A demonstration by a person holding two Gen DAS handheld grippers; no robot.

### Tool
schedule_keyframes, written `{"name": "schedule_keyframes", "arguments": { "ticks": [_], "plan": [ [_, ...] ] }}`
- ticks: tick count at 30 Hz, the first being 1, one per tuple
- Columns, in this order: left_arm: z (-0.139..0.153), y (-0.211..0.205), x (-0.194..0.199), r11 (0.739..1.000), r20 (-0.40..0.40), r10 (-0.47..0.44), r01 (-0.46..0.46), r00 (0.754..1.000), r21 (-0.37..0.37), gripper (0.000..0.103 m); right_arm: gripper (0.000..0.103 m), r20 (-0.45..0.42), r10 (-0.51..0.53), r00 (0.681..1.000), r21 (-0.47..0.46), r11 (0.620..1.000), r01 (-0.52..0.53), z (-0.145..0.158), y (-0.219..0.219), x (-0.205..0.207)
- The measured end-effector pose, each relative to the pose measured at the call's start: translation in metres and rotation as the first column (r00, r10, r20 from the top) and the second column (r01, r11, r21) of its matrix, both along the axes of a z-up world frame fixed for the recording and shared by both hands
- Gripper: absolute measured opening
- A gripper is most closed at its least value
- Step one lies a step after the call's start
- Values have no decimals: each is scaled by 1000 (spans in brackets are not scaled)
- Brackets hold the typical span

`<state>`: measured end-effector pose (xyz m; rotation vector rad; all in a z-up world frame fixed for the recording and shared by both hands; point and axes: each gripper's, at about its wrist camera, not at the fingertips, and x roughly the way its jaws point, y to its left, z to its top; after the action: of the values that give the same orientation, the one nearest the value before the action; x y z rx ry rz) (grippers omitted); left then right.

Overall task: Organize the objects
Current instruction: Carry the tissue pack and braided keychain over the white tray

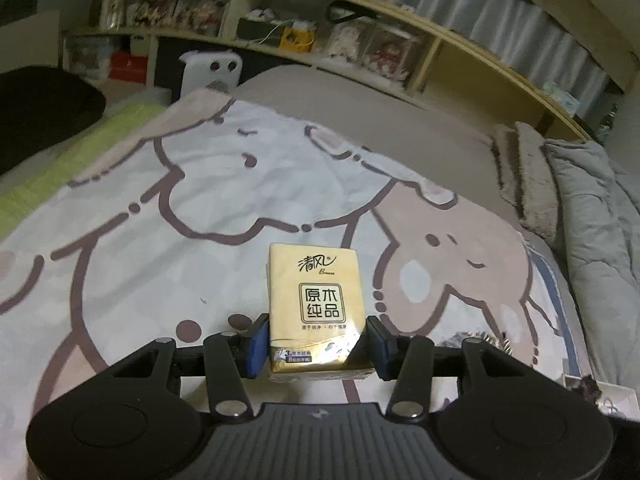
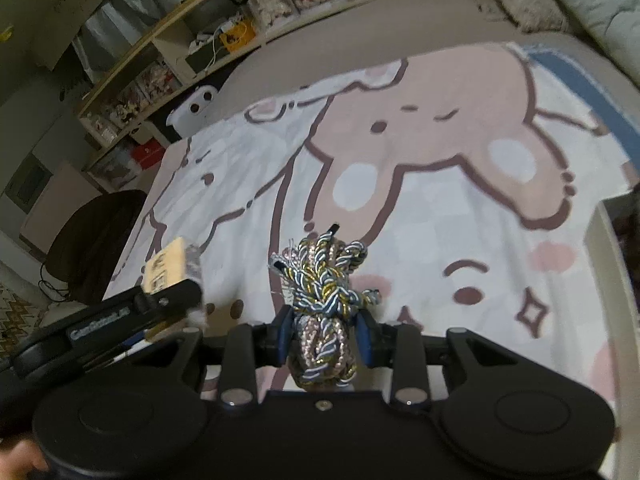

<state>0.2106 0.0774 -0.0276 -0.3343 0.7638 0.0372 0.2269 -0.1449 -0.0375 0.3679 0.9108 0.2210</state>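
The left gripper is clamped on a yellow tissue pack, the right gripper on a bundle of braided cord — both are held clear above the cartoon blanket, presumably to be carried off for sorting.

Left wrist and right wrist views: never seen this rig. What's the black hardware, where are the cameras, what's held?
No robot here: a person holds a two-finger gripper in each hand, and a fisheye camera on each looks forward along its fingers. The left gripper is shut on a yellow tissue pack. The right gripper is shut on a bundle of braided cord. Below both lies a cartoon-print blanket on a bed. The right wrist view also catches the left gripper with its pack at the left.
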Motion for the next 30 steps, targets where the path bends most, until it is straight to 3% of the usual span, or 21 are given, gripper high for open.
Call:
{"name": "schedule_keyframes", "arguments": {
  "ticks": [14,30],
  "plan": [
    [43,-22,-45,994,57,-100,97,993,43,50,33,104,-19,994,-99,995,30,52,-44,-47],
    [74,-92,-91,968,103,-244,235,964,90,50,33,188,-40,981,-183,980,75,99,-120,-110]
  ]
}}
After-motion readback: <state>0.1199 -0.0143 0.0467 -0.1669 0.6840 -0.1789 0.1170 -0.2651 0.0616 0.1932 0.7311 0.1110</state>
